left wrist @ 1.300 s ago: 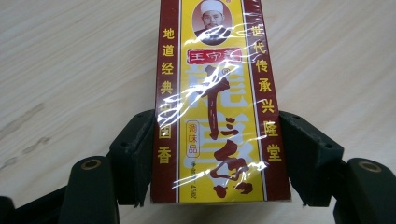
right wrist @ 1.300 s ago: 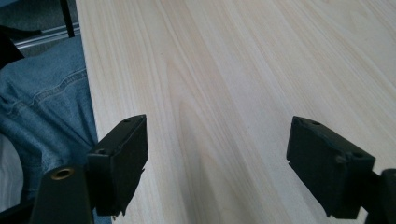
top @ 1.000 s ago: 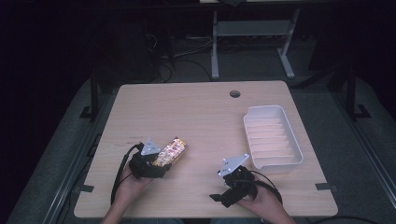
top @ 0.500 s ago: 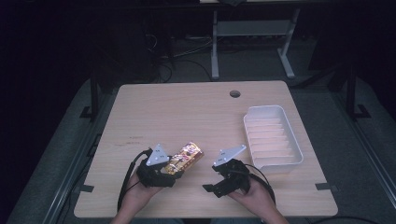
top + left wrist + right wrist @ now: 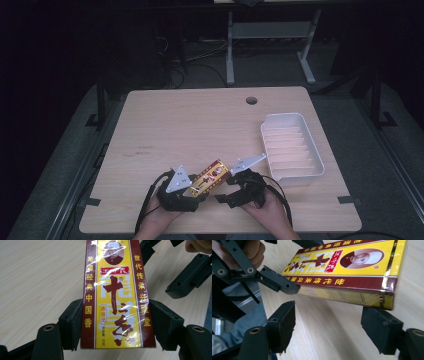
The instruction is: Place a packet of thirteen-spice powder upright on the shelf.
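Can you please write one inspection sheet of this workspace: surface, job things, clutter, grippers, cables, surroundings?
Surface: light wooden table with a round hole near the far edge.
Job's things: yellow and maroon box, lifted off the table at the near edge; white ribbed tray at the right, nothing in it.
Clutter: nothing seen.
Grippers: left gripper shut on the box's long sides; right gripper open, its jaws have just been closing, the box's end above them, pads apart from it.
Cables: black cable trailing from the left gripper.
Surroundings: dark room, grey floor, metal frame behind the table.
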Motion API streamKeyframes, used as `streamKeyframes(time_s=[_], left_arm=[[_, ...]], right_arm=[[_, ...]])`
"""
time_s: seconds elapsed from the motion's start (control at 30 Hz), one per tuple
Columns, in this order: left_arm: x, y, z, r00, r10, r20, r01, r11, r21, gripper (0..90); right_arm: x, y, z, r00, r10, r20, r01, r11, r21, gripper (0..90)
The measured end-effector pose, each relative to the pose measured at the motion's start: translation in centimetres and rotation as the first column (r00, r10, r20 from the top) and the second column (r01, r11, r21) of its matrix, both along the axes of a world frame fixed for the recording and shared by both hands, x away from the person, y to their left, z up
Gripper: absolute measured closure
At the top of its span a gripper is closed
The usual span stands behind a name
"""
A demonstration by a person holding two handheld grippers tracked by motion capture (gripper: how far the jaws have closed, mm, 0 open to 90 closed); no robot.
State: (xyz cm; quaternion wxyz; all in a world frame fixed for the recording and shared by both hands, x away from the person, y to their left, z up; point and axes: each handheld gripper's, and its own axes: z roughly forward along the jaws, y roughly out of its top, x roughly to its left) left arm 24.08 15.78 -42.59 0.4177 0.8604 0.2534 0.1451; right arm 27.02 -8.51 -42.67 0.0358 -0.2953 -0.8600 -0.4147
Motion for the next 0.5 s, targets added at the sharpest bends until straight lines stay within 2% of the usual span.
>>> streamKeyframes(time_s=[0.07, 0.23, 0.37, 0.5], left_arm=[[-0.14, -0.01, 0.01, 0.9999, 0.002, 0.014, -0.002, 1.0, 0.003, 32.5], [-0.22, -0.12, -0.1, 0.9995, 0.003, 0.032, -0.003, 1.0, -0.007, 32.4], [-0.29, -0.29, -0.54, 0.9989, 0.001, 0.046, -0.001, 1.0, 0.005, 32.4], [-0.44, -0.28, -0.52, 0.9978, 0.002, 0.066, -0.001, 0.9999, -0.011, 32.4]], right_arm=[[0.15, -0.24, -0.02, 0.9995, -0.01, -0.029, 0.011, 0.9995, 0.03, 31.4], [0.44, -0.56, -0.04, 0.9977, -0.04, -0.055, 0.044, 0.9961, 0.076, 32.1], [0.39, -0.16, -0.41, 0.9966, -0.052, -0.064, 0.055, 0.9976, 0.043, 32.0], [0.49, -0.34, -0.34, 0.9944, -0.075, -0.075, 0.08, 0.9946, 0.067, 32.7]])
